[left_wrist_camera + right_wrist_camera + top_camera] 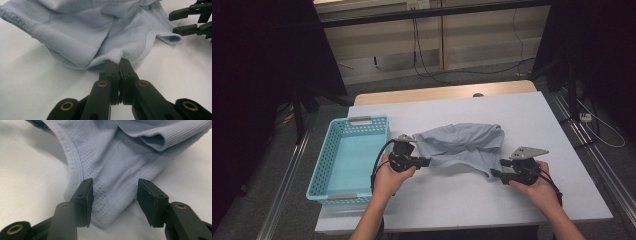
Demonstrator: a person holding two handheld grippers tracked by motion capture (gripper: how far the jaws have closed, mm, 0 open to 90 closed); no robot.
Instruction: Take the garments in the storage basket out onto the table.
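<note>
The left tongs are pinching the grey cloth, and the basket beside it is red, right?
Not quite. The basket is light blue, not red; the high view shows it. The rest holds: the left tongs are shut on an edge of the grey cloth, as the left gripper view shows, and the basket sits beside the cloth.

Black left gripper (119, 65) clamped on a folded ribbed edge of the crumpled pale blue-grey knit garment (82, 32), fingers (111, 72) pressed together. Garment spread over the white table (32, 85). Near its far hem, upper right: black right gripper (176, 23), parted.
</note>
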